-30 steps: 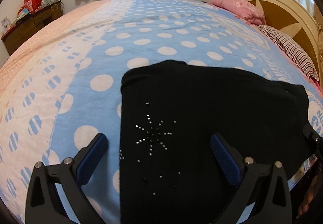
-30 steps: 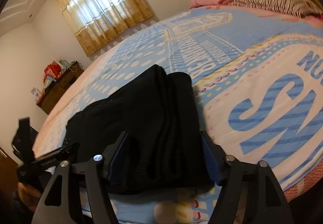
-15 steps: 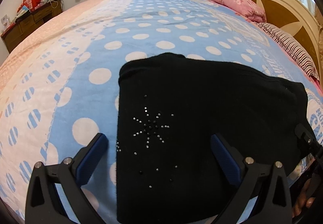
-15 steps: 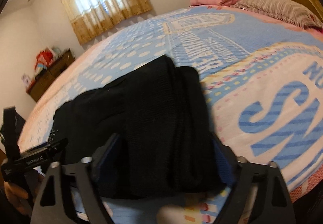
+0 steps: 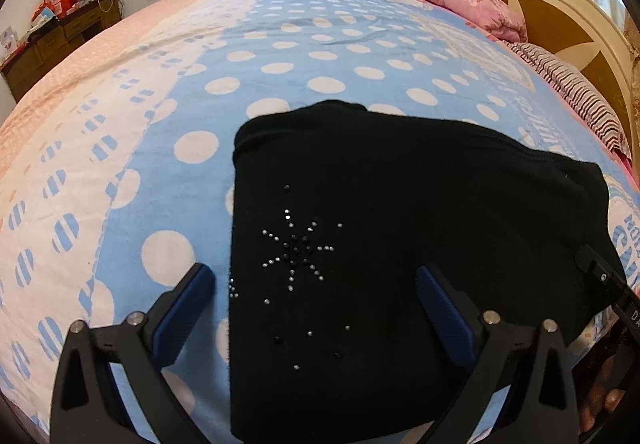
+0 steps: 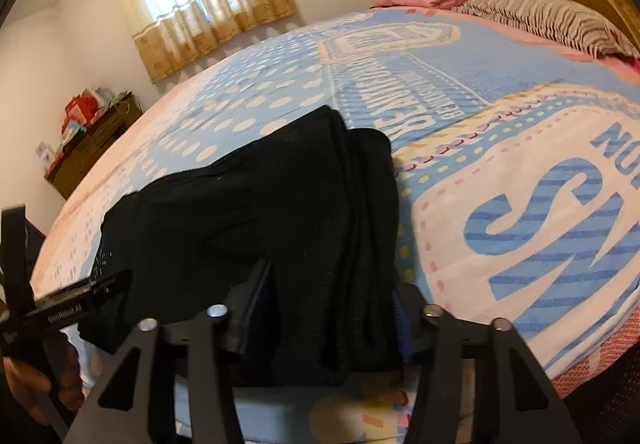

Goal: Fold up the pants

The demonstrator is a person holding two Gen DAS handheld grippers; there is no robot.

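Left tongs [image 5: 312, 280] hovering wide apart, gripping nothing, straddling left edge of folded black pants [image 5: 400, 244] lying on bed [image 5: 280, 64]. Right tongs [image 6: 328, 308] squeezing bunched right end of pants between fingers.

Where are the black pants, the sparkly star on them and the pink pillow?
black pants [image 6: 248, 228]: right wrist view, middle of the folded fabric.
sparkly star [image 5: 298, 248]: left wrist view, the star's centre.
pink pillow [image 5: 476, 6]: left wrist view, its top face.
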